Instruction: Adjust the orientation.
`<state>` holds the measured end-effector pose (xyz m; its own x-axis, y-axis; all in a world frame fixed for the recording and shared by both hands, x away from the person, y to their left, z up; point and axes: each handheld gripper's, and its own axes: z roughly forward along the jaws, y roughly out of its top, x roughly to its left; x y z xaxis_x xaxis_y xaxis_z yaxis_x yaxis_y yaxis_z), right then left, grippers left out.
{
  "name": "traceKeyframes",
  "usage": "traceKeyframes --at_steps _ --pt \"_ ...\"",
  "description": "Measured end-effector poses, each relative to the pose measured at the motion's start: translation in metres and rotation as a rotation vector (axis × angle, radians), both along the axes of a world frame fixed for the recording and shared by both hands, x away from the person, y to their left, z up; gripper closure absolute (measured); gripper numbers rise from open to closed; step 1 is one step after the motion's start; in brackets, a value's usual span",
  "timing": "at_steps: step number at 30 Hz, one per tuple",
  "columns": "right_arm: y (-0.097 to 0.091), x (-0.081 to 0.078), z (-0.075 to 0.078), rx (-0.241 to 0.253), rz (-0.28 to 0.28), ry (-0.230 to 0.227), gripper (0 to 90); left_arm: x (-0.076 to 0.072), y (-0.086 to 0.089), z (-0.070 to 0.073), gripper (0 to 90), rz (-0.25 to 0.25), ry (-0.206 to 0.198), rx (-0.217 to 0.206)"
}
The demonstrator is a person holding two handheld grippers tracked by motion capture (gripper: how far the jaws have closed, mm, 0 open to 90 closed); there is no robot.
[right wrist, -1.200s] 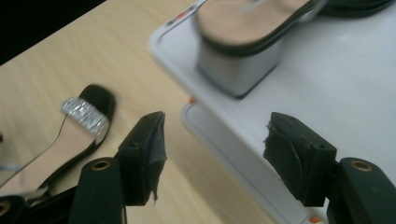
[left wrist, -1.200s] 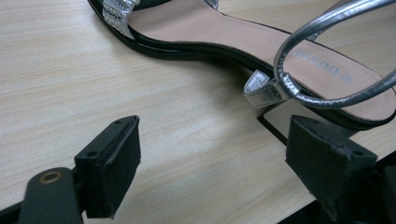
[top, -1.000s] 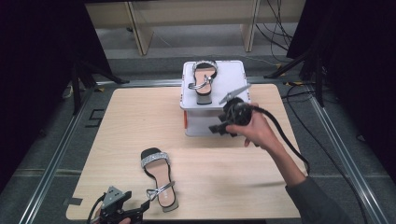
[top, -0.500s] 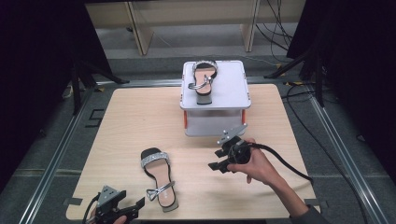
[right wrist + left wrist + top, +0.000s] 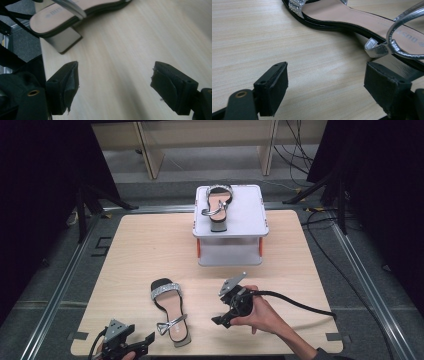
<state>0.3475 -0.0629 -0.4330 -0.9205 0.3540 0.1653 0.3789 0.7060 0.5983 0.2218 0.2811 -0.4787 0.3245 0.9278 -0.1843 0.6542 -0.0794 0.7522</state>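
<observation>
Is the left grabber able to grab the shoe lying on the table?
Probably yes. The left gripper is open, right beside the sandal at its heel end, with only bare table between them and nothing in the way.

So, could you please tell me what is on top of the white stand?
One sandal lies on the white stand, its heel toward the person. The shelf space under its top is mostly hidden.

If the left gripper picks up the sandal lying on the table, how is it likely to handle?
The sandal probably lifts lightly: a thin flat sole with a low block heel. The sole looks fairly stiff, so it should hold its shape. Its thin silver ankle strap looks flexible and glossy; gripped there, the shoe would likely dangle or slip.
</observation>
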Motion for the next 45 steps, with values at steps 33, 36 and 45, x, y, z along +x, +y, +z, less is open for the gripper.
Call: traceKeyframes --at_steps 33,36,45 --pt "0.074 -0.008 -0.014 0.109 0.106 -0.04 59.8 -0.002 -0.001 0.001 18.9 -0.002 0.027 0.03" --pt "0.082 -0.009 -0.008 0.09 0.085 -0.051 62.9 -0.001 0.0 0.001 18.9 -0.005 0.024 0.034" --pt "0.086 0.002 -0.015 0.105 0.119 -0.055 80.9 -0.001 -0.002 -0.001 18.9 -0.004 0.018 0.025"
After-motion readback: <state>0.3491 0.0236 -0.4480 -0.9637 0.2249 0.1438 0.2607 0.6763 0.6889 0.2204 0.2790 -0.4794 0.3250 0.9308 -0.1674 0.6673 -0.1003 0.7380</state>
